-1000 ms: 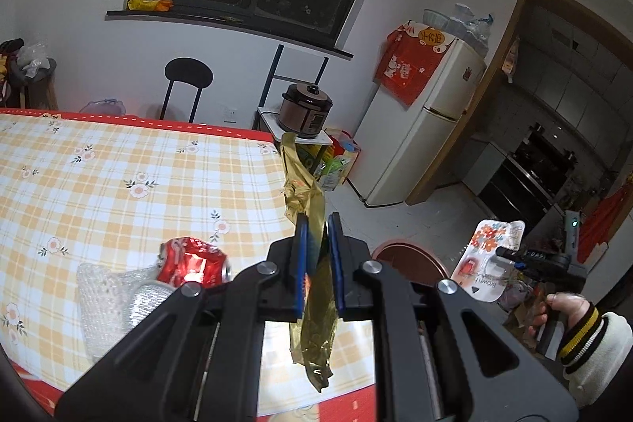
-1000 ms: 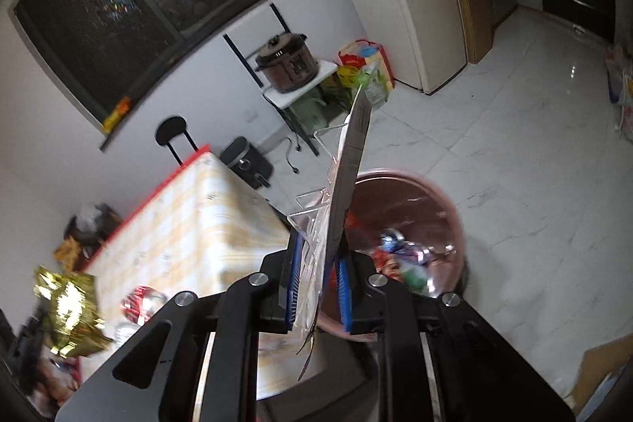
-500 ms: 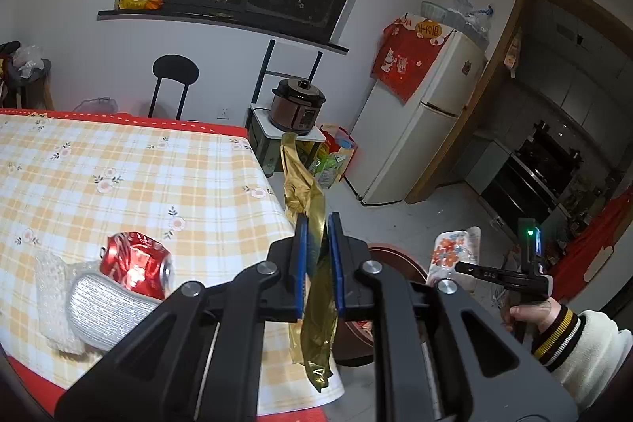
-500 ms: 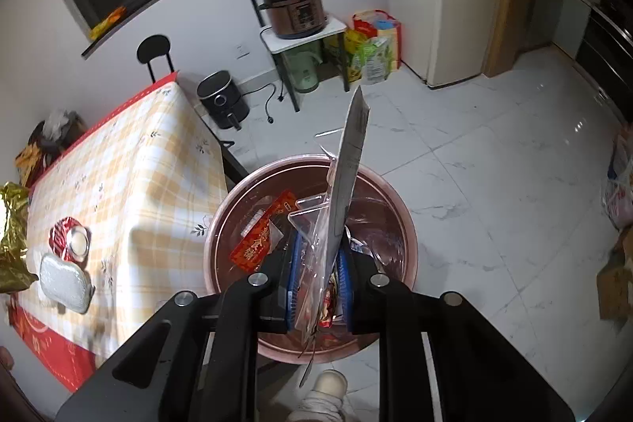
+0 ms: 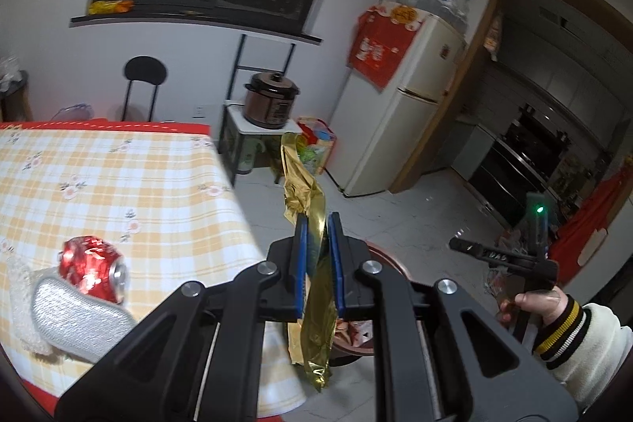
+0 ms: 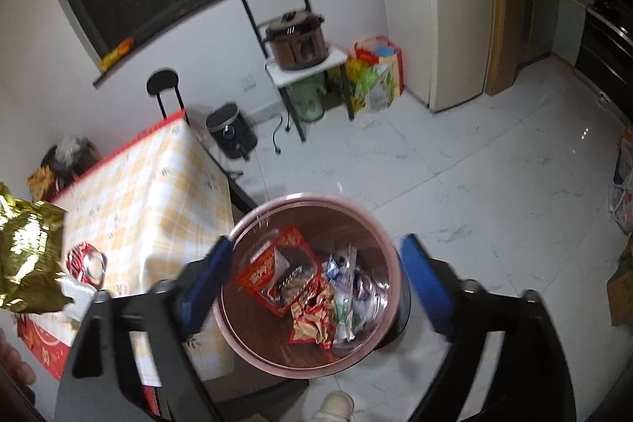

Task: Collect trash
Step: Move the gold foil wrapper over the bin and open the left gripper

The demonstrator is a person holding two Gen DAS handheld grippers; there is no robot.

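Observation:
My left gripper (image 5: 316,263) is shut on a crumpled gold foil wrapper (image 5: 312,248), held at the table's right edge above the floor; the wrapper also shows in the right wrist view (image 6: 27,248). My right gripper (image 6: 312,283) is open and empty, directly above a round pink trash bin (image 6: 391,256) on the floor that holds several wrappers, including a clear package with a red label (image 6: 277,271). The bin's rim (image 5: 385,256) shows behind my left gripper. A crushed red can (image 5: 93,267) and a silver foil pouch (image 5: 75,319) lie on the checked tablecloth (image 5: 118,184).
A rice cooker (image 5: 271,103) sits on a small stand by the wall, with a colourful bag (image 5: 316,145) and a fridge (image 5: 399,109) beside it. A black chair (image 5: 144,82) stands behind the table. A black air fryer (image 6: 231,133) sits on the floor.
My right gripper opened over the bin and the clear package it held now lies inside. My left gripper moved rightward with the gold wrapper towards the table edge.

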